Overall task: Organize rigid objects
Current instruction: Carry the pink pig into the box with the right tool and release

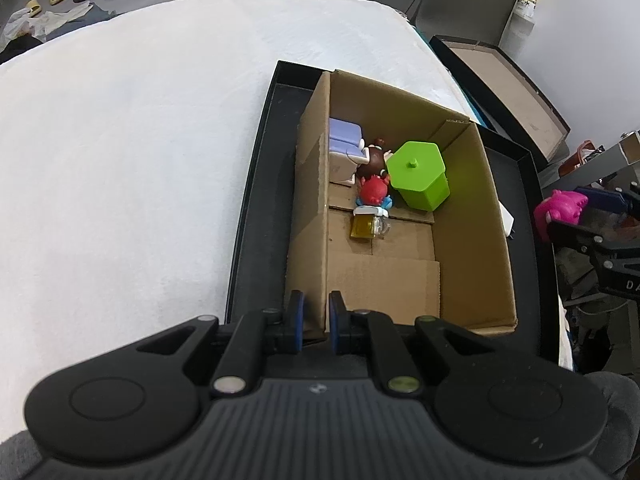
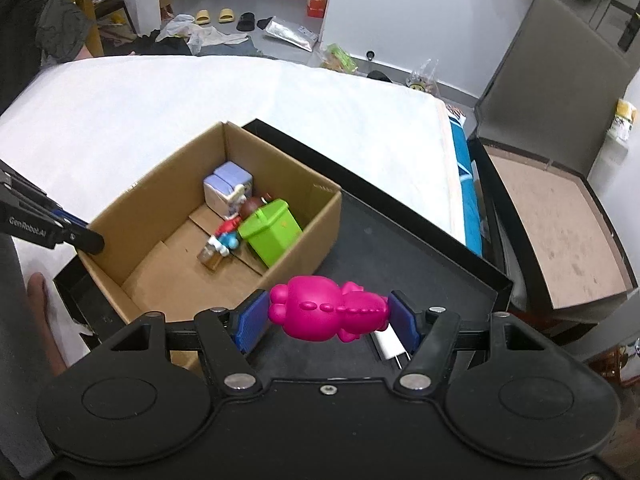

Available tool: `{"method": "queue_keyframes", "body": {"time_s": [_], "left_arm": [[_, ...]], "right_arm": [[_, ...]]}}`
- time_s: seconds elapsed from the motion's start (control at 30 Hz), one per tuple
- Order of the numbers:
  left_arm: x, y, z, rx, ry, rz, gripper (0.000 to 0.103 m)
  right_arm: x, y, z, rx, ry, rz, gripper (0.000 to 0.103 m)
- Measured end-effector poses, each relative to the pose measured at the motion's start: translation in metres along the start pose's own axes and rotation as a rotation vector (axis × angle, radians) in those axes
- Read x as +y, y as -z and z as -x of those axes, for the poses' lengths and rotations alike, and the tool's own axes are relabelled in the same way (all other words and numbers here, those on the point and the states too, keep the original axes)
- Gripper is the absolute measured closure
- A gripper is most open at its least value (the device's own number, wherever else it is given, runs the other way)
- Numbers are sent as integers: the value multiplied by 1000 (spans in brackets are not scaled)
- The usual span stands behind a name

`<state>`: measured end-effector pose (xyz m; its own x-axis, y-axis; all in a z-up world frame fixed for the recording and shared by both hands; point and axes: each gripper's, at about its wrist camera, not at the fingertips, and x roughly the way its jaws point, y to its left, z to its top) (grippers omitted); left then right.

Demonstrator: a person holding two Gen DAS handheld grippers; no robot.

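It was a lived-in home: a white mattress [image 2: 200, 104] served as the work surface, slippers [image 2: 214, 16] and clothes [image 2: 172, 40] lay scattered over the floor [image 2: 280, 8], beside a wooden table [image 2: 86, 4].

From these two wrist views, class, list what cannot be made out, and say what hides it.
- White charger: right wrist view, mostly behind the pink toy held in the right gripper; left wrist view, cut off by the cardboard box wall.
- Brown-haired figurine: both views, wedged between the green bin and the lavender block; face and body hidden.
- Left gripper: its pads straddle the box wall; contact unclear.
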<state>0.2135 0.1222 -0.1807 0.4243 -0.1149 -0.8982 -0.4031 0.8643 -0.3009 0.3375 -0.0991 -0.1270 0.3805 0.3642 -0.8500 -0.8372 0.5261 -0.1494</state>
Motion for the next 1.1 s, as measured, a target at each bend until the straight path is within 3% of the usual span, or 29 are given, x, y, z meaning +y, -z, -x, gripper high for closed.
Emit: {"method": "queue_keyframes", "body": {"time_s": [0.53, 1.1], "left_arm": [[7, 0, 3, -16, 35, 13, 92], [14, -1, 5, -20, 70, 24, 92]], "right_arm": [[37, -39, -4, -38, -13, 62, 39], [82, -68, -30, -24, -68, 176, 39]]}}
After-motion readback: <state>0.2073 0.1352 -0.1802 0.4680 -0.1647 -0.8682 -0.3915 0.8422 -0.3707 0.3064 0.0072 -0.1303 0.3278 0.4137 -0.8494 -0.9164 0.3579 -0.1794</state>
